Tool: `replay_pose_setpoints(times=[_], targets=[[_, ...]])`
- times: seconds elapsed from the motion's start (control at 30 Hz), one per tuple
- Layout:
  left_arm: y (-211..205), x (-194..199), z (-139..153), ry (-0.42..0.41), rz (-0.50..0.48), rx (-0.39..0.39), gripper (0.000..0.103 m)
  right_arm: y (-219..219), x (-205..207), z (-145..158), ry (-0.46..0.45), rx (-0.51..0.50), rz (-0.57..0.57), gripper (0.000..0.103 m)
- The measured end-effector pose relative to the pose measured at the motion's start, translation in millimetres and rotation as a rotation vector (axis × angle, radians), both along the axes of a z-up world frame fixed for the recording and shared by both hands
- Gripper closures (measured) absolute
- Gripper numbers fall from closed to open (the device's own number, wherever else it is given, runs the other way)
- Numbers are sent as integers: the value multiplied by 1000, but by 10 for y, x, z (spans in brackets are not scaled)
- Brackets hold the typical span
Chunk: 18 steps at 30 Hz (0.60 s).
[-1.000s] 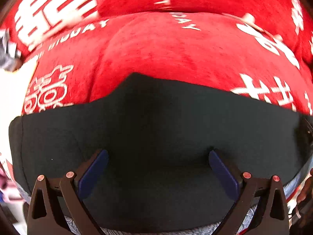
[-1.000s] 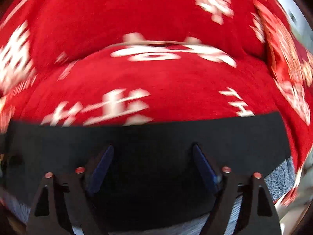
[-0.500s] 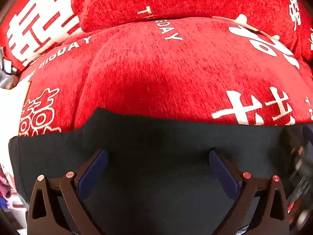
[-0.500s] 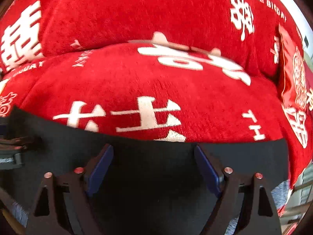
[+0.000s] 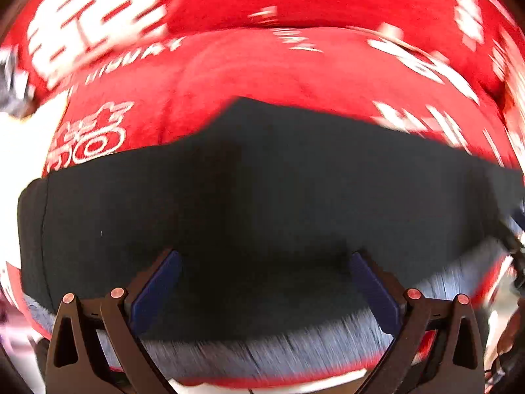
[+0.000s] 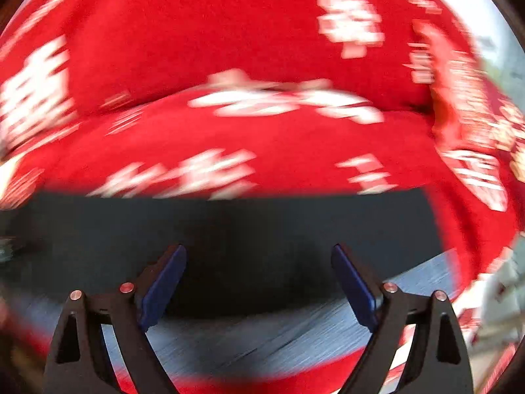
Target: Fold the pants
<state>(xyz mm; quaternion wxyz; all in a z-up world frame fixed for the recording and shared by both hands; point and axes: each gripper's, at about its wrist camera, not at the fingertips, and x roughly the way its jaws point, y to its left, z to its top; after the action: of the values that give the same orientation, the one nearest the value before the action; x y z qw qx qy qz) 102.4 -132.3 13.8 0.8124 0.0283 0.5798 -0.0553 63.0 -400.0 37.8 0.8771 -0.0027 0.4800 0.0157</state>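
Black fabric: pants (image 5: 262, 197), folded into a flat band on a red cover (image 5: 249, 65) printed with white characters. Long axis runs from 9 o'clock to 3 o'clock in both wrist views; the far edge rises to a blunt peak near 12 o'clock in the left view. A grey-blue textile (image 5: 279, 344) shows under the near edge at 6 o'clock. Left gripper (image 5: 265, 262): blue pads spread wide above the pants, nothing pinched. Right gripper (image 6: 259, 256): likewise spread wide over the pants, gripping nothing. Both views motion-blurred; finer detail cannot be told.
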Motion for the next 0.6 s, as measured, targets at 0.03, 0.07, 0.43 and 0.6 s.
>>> replay_pose_setpoints(times=[0.03, 0.07, 0.43, 0.6], targets=[[-98, -156, 31, -24, -45, 21, 0, 221, -108, -15, 7, 22, 58, 10], [-153, -241, 31, -35, -71, 37, 0, 333, -171, -37, 12, 32, 83, 10], [378, -402, -185, 7, -6, 84, 0, -166, -158, -322, 117, -82, -31, 1], [641, -503, -254, 15, 41, 90, 0, -1143, -90, -374, 135, 3, -234, 1]])
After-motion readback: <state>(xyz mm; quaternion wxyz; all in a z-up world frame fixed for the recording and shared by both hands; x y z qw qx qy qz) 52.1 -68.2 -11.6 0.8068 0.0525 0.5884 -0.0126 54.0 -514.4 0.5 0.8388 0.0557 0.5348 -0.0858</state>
